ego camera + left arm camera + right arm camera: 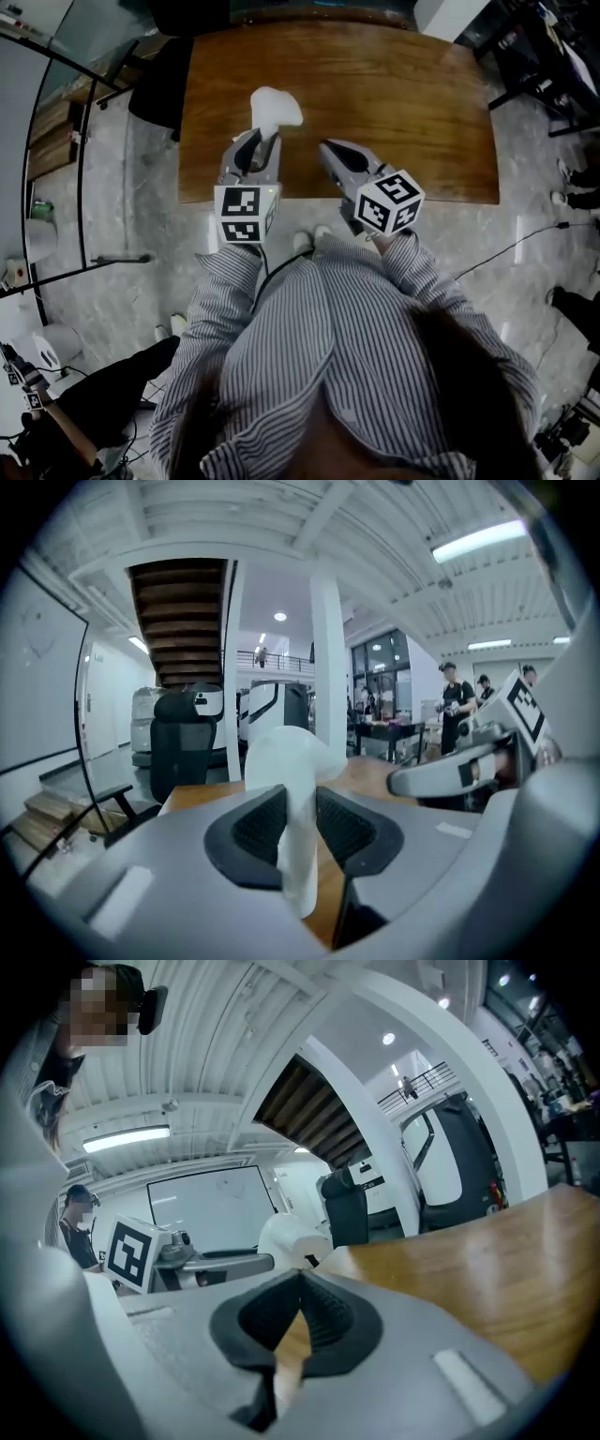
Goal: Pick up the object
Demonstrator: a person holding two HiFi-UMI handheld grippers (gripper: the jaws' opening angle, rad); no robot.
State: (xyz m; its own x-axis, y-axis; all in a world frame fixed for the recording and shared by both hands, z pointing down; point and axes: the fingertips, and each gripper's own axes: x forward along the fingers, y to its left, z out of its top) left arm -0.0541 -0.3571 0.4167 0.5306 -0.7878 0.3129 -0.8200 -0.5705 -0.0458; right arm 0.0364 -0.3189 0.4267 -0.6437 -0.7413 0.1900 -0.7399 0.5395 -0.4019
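- Seen from above, a person in a grey-and-white striped shirt (319, 337) holds 2 grey plastic grippers out over a brown wooden table (394, 84) with rounded corners.
- The left gripper (266, 139) has its 2 jaws partly closed on a smooth, round-topped white object (275, 108).
- In the left gripper view, the black ribbed pads (258, 822) of the left gripper (300, 822) press on both sides of the white object (286, 761). Its narrow lower part is pinched flat between them, and its wider, bulging top stands out past the jaw tips.
- The white object sits over the near-left part of the wooden table (370, 771) and looks raised clear of the surface.
- The right gripper (323, 145) is just beside the left one and apart from it, also over the table's near edge.
- In the right gripper view, the jaws of the right gripper (300, 1283) meet at their tips with nothing between them; only the wooden table (487, 1269) shows through the gap behind.
- That view also shows the white object (286, 1237) off to the left.
- Each gripper carries a white marker cube (246, 214) with black squares.
- A black office chair (187, 742) stands beyond the table's far edge.
- The floor (122, 206) is pale grey stone.
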